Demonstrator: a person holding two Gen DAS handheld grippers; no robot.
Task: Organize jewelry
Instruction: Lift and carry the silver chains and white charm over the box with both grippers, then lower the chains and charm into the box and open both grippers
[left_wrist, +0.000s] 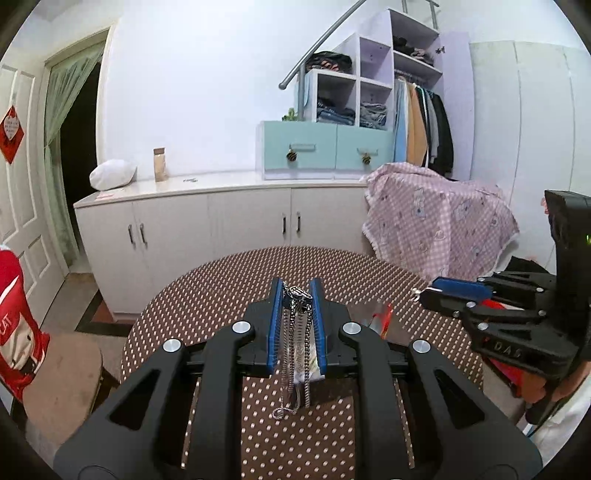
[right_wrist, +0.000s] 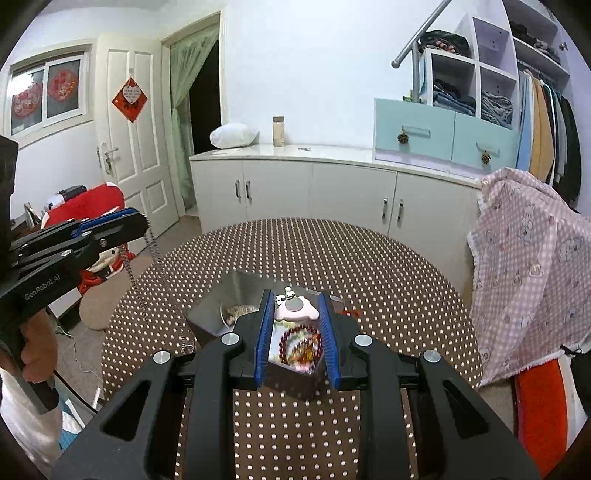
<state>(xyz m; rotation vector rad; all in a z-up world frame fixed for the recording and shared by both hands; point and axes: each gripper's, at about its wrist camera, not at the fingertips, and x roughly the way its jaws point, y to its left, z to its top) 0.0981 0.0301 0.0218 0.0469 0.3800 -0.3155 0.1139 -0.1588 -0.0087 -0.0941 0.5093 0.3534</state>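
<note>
Left gripper (left_wrist: 297, 291): fingers closed narrow on a silver chain necklace (left_wrist: 295, 347), its length hanging above the brown dotted worktop (right_wrist: 369, 266). Right gripper (right_wrist: 295, 299): fingers narrow, gripping a pink charm (right_wrist: 295, 312) over the mirrored jewelry box (right_wrist: 243, 291) mid-worktop. Judged step: carrying pieces. Next: lower the chain into a compartment without tangling.

I'm seeing a shiny metal chain (left_wrist: 295, 343), a glossy mirrored tray (right_wrist: 236, 295) and a dotted woven tablecloth (right_wrist: 332, 251) lower centre.

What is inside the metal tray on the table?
The metal tray shows a red bead bracelet and a pale strand; the right gripper covers the rest.
</note>
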